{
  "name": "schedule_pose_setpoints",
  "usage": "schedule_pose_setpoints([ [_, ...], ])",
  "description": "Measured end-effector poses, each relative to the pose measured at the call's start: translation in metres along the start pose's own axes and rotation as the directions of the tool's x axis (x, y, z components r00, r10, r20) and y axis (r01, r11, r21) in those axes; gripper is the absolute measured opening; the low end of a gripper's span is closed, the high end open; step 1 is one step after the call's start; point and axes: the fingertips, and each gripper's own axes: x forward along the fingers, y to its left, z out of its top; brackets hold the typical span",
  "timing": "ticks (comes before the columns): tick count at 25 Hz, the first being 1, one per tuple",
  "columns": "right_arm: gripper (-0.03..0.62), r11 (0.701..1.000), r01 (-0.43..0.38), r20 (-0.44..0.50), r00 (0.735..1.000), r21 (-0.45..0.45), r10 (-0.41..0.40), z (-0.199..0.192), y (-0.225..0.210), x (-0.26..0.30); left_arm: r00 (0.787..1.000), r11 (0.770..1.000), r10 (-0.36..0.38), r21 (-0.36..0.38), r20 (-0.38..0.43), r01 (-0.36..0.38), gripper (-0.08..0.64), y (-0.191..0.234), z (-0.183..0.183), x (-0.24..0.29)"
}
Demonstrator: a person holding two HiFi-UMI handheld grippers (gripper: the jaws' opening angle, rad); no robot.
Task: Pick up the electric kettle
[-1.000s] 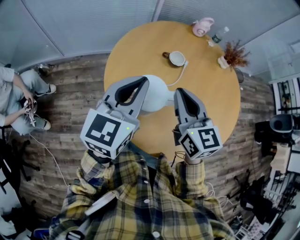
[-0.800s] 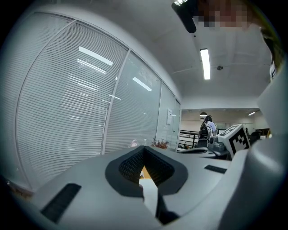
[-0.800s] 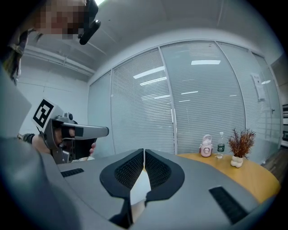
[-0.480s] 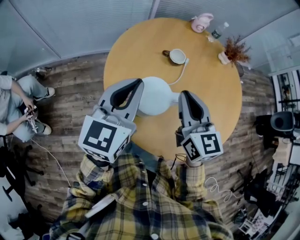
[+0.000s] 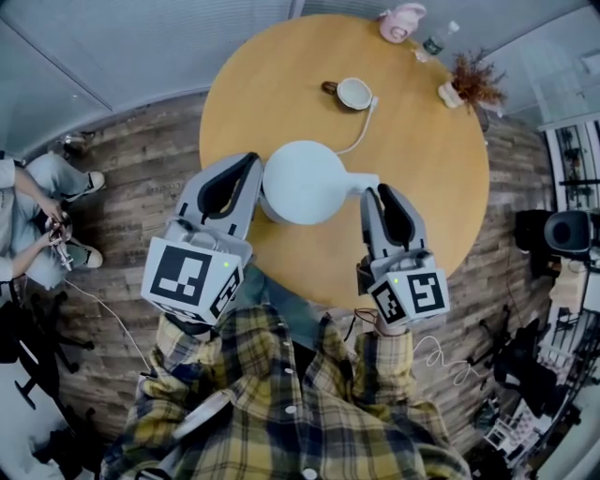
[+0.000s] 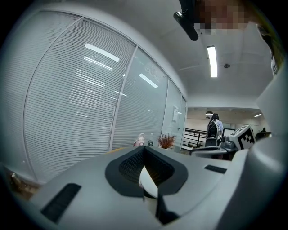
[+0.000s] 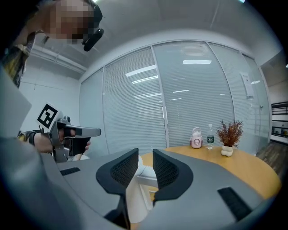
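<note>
Glass walls hung with pale blinds (image 7: 189,99) and a wood-plank floor (image 5: 141,169) surround a round wooden counter (image 5: 441,187). Over the near half of that counter is the white kettle (image 5: 305,183), caught between the two grippers, with the person's plaid shirt (image 5: 291,412) just below them in the head view.

The right gripper (image 5: 377,197) comes at the kettle from the near right. Its own view shows the jaws drawn in to a narrow gap, with the kettle's white handle (image 7: 145,176) clamped between the dark ribbed pads. The kettle's body drops away below them.

The left gripper (image 5: 249,176) meets the kettle's opposite, left side, with its tip against the rim. In its own view the jaws are almost together, and a thin white sliver of the kettle sits pinched between the pads (image 6: 135,166). Which part of the kettle that sliver is, I cannot tell.

The kettle is off its round base (image 5: 354,92), which sits well apart toward the far side of the counter with a white cord (image 5: 361,141) trailing from it. From above I cannot tell whether the kettle's underside touches the counter.

At the far edge stand a pink flask (image 5: 403,21), a small bottle (image 5: 433,43) and a dried plant in a white pot (image 5: 472,89), close together. A seated person (image 5: 33,220) is on the floor side at the far left.
</note>
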Motion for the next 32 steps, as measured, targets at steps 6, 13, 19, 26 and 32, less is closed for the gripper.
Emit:
schedule_pose_setpoints([
  [6,0.154,0.999,0.048,-0.012,0.999,-0.016,-0.048,-0.020,-0.005,-0.010,0.999,0.999,0.034,-0.002,-0.017,-0.034,0.003,0.016,-0.018,-0.005],
  [13,0.200,0.997,0.071,-0.080,0.994,-0.008,-0.071,-0.052,-0.011,-0.012,0.999,0.999,0.037,-0.038,-0.036,-0.038,0.003,0.022,-0.038,-0.006],
  [19,0.207,0.996,0.093,-0.113,0.989,0.010,-0.091,-0.079,-0.024,-0.003,0.997,0.998,0.039,-0.050,-0.061,-0.042,0.003,0.030,-0.058,0.002],
  [26,0.207,0.994,0.105,-0.125,0.987,0.031,-0.100,-0.101,-0.039,0.009,0.994,0.998,0.044,-0.048,-0.098,-0.049,0.003,0.035,-0.081,0.012],
  [32,0.207,0.995,0.095,-0.127,0.988,0.033,-0.090,-0.108,-0.035,0.028,0.993,0.997,0.043,-0.054,-0.113,-0.049,0.003,0.048,-0.090,0.012],
])
